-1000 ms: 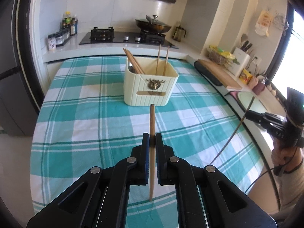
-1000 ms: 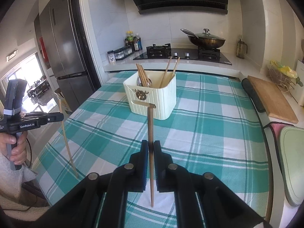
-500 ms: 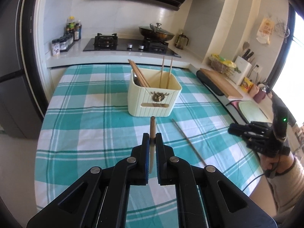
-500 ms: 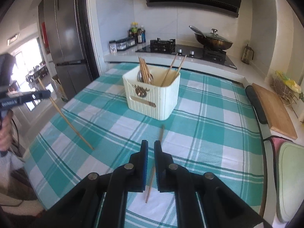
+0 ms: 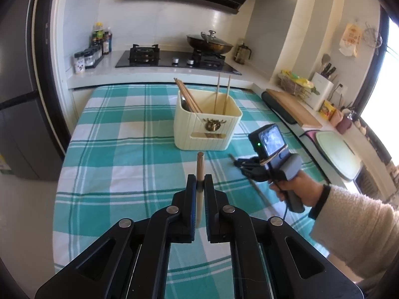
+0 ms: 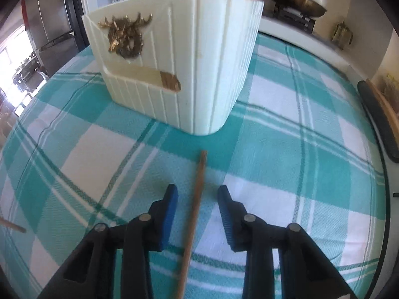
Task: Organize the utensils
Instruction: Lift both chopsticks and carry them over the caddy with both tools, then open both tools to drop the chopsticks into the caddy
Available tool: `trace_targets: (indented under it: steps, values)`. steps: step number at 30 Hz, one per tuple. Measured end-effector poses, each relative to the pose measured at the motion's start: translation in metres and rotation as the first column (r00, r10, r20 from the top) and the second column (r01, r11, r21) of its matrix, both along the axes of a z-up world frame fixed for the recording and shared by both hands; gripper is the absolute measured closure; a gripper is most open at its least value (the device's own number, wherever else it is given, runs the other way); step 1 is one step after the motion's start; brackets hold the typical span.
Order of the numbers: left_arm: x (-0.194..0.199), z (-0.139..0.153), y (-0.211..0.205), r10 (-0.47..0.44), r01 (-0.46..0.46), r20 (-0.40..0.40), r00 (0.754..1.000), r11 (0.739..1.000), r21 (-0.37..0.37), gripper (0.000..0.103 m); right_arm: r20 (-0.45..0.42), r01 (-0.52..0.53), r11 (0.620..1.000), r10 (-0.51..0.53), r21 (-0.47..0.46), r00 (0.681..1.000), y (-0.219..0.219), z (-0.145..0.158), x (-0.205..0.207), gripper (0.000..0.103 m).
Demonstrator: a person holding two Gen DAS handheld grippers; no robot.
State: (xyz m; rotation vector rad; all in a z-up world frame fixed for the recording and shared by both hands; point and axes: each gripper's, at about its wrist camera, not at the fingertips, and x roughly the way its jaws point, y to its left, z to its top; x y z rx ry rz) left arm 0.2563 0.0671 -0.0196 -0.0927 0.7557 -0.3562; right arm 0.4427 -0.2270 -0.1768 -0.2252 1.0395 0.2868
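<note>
Both grippers are working over a table with a green and white checked cloth point(image 6: 299, 174). The left gripper point(image 5: 200, 179) is squeezing tight on a wooden chopstick point(image 5: 200, 164), and its two black jaws are pressing on the stick from both sides. That stick is standing almost straight up between the jaws, with its flat top poking out above them and its thin end hanging down below. The right gripper point(image 6: 198, 191) is being held by a hand point(image 5: 296, 186) in a fluffy cream sleeve point(image 5: 354, 224), and it is pointing down at the cloth, very low. Its jaws are standing wide apart. A second chopstick point(image 6: 194, 214) is lying flat on the cloth right in the gap between them, running along the same way the gripper is pointing. The blue pads point(image 6: 172, 214) are not touching it on either side (there is cloth showing between each pad and the stick). The far end of this stick is pointing toward the cream holder box point(image 6: 199, 74), which is sitting on the cloth just past it, with a gap of cloth between the two. The box is wearing a gold deer head on its front. In the left gripper's view the box point(image 5: 207, 127) is standing in the middle of the table, beyond both grippers. More brown chopsticks point(image 5: 188, 97) are leaning in its left part, and two thin sticks point(image 5: 223, 92) are standing up in its right part.
</note>
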Motion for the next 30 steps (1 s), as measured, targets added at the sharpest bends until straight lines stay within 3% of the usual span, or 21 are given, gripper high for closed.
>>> trace_targets:
  steps: [5, 8, 13, 17, 23, 30]
  values:
    - [-0.007, -0.003, 0.008, 0.007, -0.007, -0.001, 1.0, 1.0, 0.017, 0.098, 0.025, -0.014, 0.998, 0.013, 0.063, 1.0, -0.006, 0.027, -0.023, 0.097]
    - [-0.011, -0.004, 0.011, 0.003, -0.003, 0.007, 1.0, 1.0, 0.01, 0.098, 0.073, -0.022, 0.975, 0.006, 0.222, 0.997, -0.031, 0.069, -0.057, 0.097]
    - [-0.02, 0.004, 0.013, -0.012, 0.013, 0.038, 0.999, 1.0, -0.019, 0.098, 0.225, -0.082, 0.927, -0.003, 0.366, 0.974, -0.065, 0.143, -0.126, 0.097]
    - [-0.018, 0.013, 0.011, -0.03, 0.033, 0.051, 0.998, 0.998, -0.049, 0.098, 0.329, -0.108, 0.905, -0.038, 0.413, 0.944, -0.076, 0.175, -0.161, 0.097]
    - [-0.001, 0.041, 0.004, -0.035, 0.04, 0.095, 0.995, 0.998, -0.047, 0.098, 0.477, -0.134, 0.901, -0.088, 0.412, 0.875, -0.075, 0.213, -0.153, 0.097]
    - [0.048, 0.12, -0.004, -0.013, 0.029, 0.256, 0.967, 0.998, -0.059, 0.098, 0.562, -0.15, 0.89, -0.134, 0.43, 0.816, -0.07, 0.266, -0.092, 0.097]
